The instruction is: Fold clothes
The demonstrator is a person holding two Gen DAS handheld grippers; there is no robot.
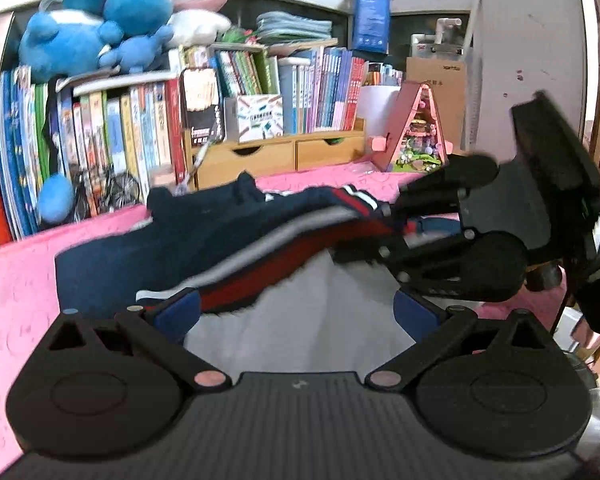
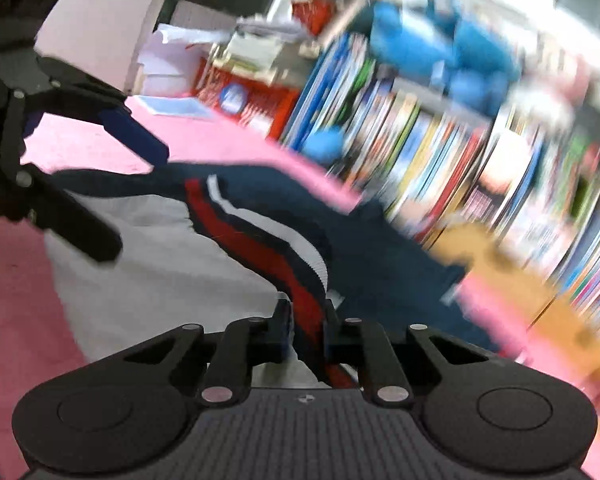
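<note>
A navy garment [image 1: 172, 248] with red, white and grey stripes and a white panel [image 1: 300, 320] lies on the pink cloth [image 1: 16, 300]. My left gripper [image 1: 296, 312] is open, its blue-padded fingers spread over the white panel and the striped edge. My right gripper [image 2: 306, 328] is shut on the garment's red and navy striped edge [image 2: 300, 280] and holds it up. It shows in the left wrist view [image 1: 364, 240] at the right. In the blurred right wrist view my left gripper [image 2: 136, 196] stands open over the garment [image 2: 364, 256].
Books [image 1: 140, 132], a wooden drawer box [image 1: 280, 156] and a pink toy house [image 1: 416, 132] line the table's far edge. Blue and pink plush toys [image 1: 100, 20] sit on the books. A white wall [image 1: 528, 40] is at the right.
</note>
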